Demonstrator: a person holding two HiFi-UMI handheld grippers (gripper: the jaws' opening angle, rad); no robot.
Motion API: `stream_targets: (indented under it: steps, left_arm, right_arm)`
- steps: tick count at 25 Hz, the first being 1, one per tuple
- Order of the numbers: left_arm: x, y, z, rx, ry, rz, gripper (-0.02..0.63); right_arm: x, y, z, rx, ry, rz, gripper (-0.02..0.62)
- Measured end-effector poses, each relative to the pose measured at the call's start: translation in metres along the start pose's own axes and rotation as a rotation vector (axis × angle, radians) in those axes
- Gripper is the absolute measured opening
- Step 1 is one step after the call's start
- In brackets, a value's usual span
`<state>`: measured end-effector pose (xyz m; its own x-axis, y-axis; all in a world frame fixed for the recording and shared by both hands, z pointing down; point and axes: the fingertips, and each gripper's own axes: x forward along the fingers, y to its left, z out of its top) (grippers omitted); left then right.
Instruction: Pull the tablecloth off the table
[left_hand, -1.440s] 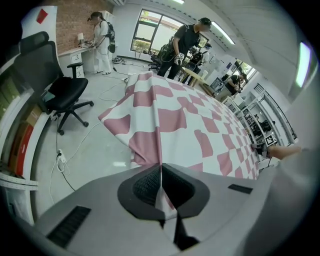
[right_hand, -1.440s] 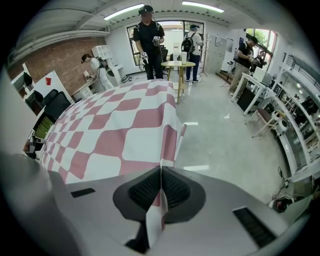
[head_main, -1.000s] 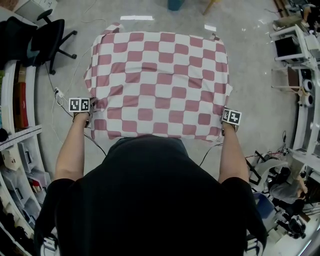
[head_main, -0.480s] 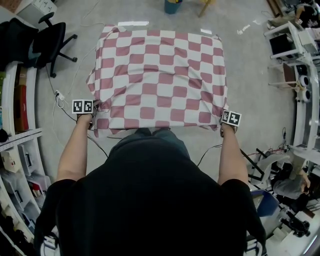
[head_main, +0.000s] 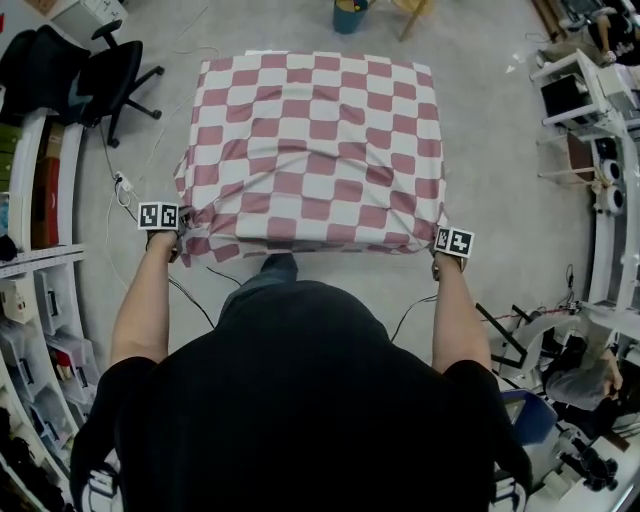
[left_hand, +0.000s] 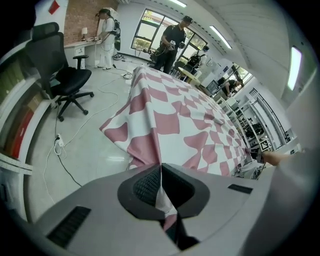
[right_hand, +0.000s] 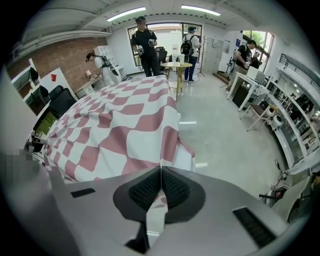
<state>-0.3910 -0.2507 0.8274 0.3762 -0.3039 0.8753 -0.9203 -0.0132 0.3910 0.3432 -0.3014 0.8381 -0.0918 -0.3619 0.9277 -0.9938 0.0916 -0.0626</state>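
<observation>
Seen from the head camera looking steeply down, a person in a black top (head_main: 300, 410) stands at the near edge of a table draped in a red-and-white checked tablecloth (head_main: 315, 150). The cloth covers the whole tabletop and hangs over its sides, so the table itself does not show. Bare forearms reach out to either end of the near edge. The left gripper (head_main: 172, 232) sits at the cloth's near left corner and the right gripper (head_main: 446, 250) at its near right corner. Each carries a cube with black-and-white square markers. The cloth is bunched and creased where it runs toward the left gripper.

In the left gripper view, the left gripper (left_hand: 161, 172) has its two dark ribbed pads pressed together with a fold of the tablecloth (left_hand: 170, 115) pinched between them. From the jaws the cloth runs up and over the table's corner. In the right gripper view, the right gripper (right_hand: 161, 176) is likewise clamped on a thin edge of the tablecloth (right_hand: 120, 120), which spreads away over the table.

A black office chair (head_main: 95, 70) stands on the grey floor (head_main: 500, 150) beyond the table's left side, and white shelves (head_main: 30, 300) curve along the left of the room. A white cable (head_main: 118, 185) lies on the floor near the left gripper. Several people (right_hand: 145, 42) stand at the far end of the room, beside a small round table (right_hand: 176, 65)
</observation>
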Motion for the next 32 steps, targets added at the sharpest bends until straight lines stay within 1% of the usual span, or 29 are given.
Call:
stream_targets:
  steps: [3, 5, 10, 16, 20, 26, 32]
  left_arm:
    - [-0.009, -0.010, -0.034, -0.040, -0.028, 0.003, 0.021]
    - [-0.015, -0.020, -0.056, -0.054, -0.026, 0.001, 0.021]
    - [-0.028, -0.036, -0.102, -0.038, -0.025, 0.024, 0.021]
    - [-0.042, -0.059, -0.150, -0.064, -0.044, 0.030, 0.021]
    - [-0.054, -0.074, -0.174, -0.074, -0.060, 0.032, 0.021]
    - [-0.075, -0.080, -0.207, -0.059, -0.090, 0.033, 0.021]
    - [-0.097, -0.088, -0.252, -0.116, -0.156, 0.008, 0.021]
  right_arm:
    - [-0.010, -0.006, -0.029, -0.002, -0.012, 0.025, 0.028]
    - [-0.020, -0.010, -0.044, -0.008, -0.014, 0.037, 0.028]
    - [-0.035, -0.019, -0.085, -0.005, -0.011, 0.064, 0.028]
    - [-0.049, -0.029, -0.124, -0.015, -0.023, 0.099, 0.027]
    - [-0.061, -0.035, -0.139, -0.008, -0.044, 0.126, 0.028]
    - [-0.082, -0.040, -0.158, -0.018, -0.094, 0.146, 0.028]
    - [-0.110, -0.038, -0.196, -0.017, -0.126, 0.167, 0.028]
